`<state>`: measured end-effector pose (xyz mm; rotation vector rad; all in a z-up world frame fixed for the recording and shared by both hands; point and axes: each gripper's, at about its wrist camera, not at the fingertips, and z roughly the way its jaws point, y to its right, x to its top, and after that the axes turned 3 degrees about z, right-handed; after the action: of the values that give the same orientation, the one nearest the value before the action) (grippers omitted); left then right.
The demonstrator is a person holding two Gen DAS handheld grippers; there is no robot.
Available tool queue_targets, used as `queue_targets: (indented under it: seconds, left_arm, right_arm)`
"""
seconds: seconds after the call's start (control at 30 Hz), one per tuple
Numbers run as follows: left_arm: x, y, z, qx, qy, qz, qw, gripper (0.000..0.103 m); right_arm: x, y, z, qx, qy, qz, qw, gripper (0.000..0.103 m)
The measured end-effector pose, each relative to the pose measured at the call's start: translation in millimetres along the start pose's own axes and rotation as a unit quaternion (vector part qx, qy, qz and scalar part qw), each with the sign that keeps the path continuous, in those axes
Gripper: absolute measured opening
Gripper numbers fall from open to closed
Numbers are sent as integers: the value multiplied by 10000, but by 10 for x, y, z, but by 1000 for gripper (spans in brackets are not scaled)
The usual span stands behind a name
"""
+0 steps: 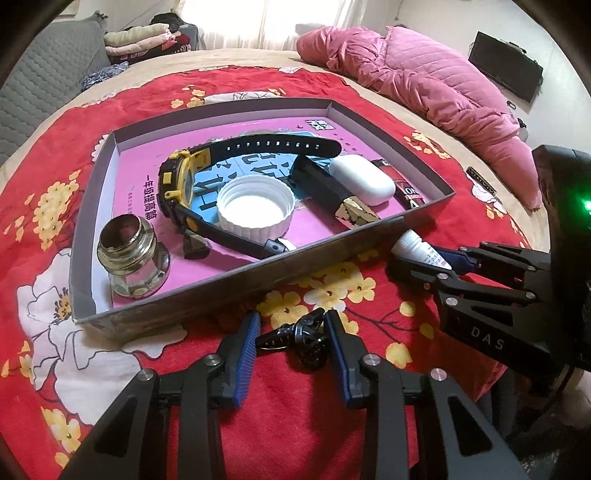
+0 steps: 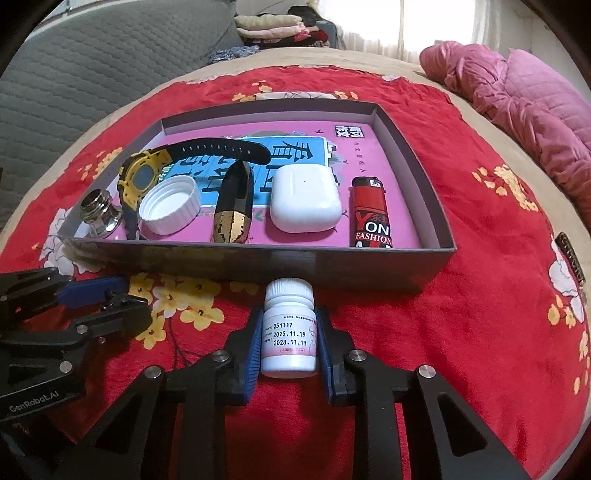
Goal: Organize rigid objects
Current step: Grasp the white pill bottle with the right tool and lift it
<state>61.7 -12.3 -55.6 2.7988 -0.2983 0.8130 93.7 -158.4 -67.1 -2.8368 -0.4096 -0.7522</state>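
Risk entry: your right gripper (image 2: 288, 343) clamps the white bottle (image 2: 289, 328) near the box (image 2: 369, 269) wall, your left gripper (image 1: 293, 332) brackets the black clip (image 1: 295, 338); lift low and either snags that wall.

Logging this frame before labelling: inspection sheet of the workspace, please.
Surface: red floral blanket on a bed.
Job's things: grey box holds watch, white cap, metal fitting, black-gold case, earbud case, lighter.
Clutter: small dark strip on blanket.
Grippers: right gripper shut on pill bottle; left gripper around black clip, contact unclear.
Cables: nothing seen.
Surroundings: pink quilt, folded clothes, grey sofa.
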Motion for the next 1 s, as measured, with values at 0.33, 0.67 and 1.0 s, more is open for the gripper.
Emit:
queue_targets:
  seconds: [0.33,0.67,1.0]
  left_arm:
    - [-21,-29,-63,-33,28,-96,9999,36]
    - [-32,-15,-130,6,95,-86,9999,36]
    - [-36,-42,-251,-73,240,-180,9995,36]
  right_arm:
    - [-25,27,-30,18,-7,21,10000,27]
    - [-84,50,-95,56,-26,51,10000,27]
    - [-117,59,-193,124,-8,82,9999,27]
